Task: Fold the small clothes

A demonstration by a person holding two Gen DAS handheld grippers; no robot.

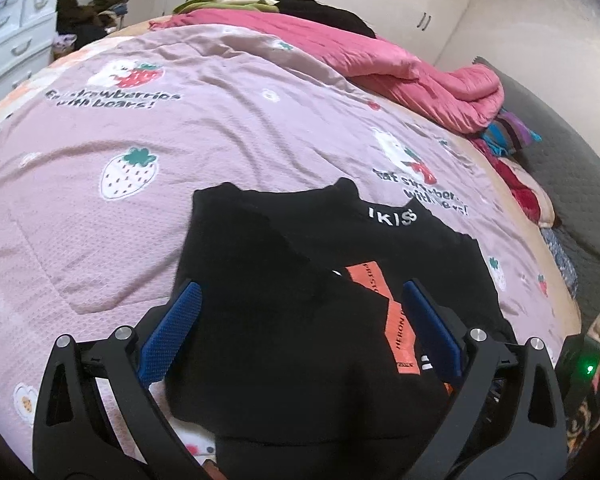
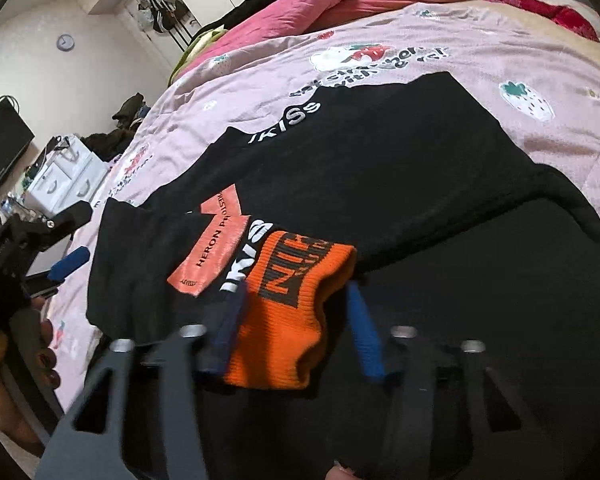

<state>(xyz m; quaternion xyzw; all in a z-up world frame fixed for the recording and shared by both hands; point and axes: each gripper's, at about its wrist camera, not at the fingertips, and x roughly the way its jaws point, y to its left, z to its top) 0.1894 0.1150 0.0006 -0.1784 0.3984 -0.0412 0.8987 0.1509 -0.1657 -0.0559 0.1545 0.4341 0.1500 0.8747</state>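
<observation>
A big bed (image 1: 100, 208) fills the room, with a pink cover printed with strawberries and bears. A pink blanket (image 1: 412, 72) is bunched up at the far side, and white drawers (image 1: 12, 40) stand by the wall. A black top (image 1: 300, 320) lies on the bed. The left gripper (image 1: 300, 308) hangs over it, jaws spread wide, one blue pad on each side of the cloth. The right gripper (image 2: 296, 316) has its jaws apart around the orange cuff (image 2: 292, 300).
</observation>
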